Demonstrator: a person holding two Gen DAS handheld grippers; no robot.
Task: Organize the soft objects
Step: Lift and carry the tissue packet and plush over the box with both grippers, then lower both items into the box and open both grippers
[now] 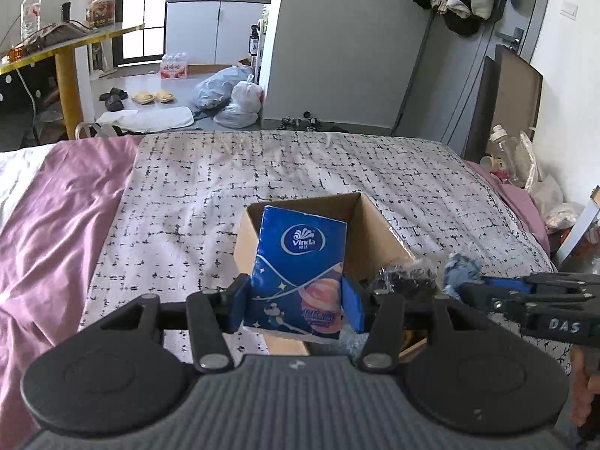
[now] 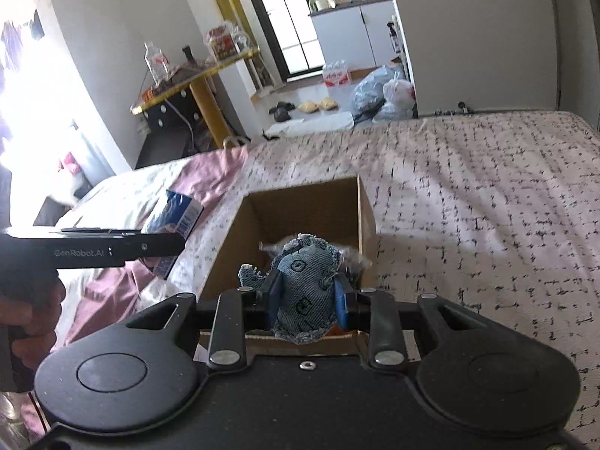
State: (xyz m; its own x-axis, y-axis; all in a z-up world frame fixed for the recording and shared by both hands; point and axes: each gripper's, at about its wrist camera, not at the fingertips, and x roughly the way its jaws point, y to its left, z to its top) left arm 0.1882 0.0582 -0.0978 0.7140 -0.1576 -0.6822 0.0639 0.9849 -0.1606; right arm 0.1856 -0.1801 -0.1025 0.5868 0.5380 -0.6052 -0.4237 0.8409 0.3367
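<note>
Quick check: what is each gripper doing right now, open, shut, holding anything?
Left gripper: shut on the blue tissue pack, held above the cardboard box.
Right gripper: shut on the denim pouch, over the same box.

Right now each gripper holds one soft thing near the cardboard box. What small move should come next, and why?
Probably lower the right gripper a little and let go. Its denim toy already hangs over the open cardboard box, so it would likely drop inside. The left gripper holds the blue tissue pack and can follow; from its own camera the pack also seems to be above the box.
</note>
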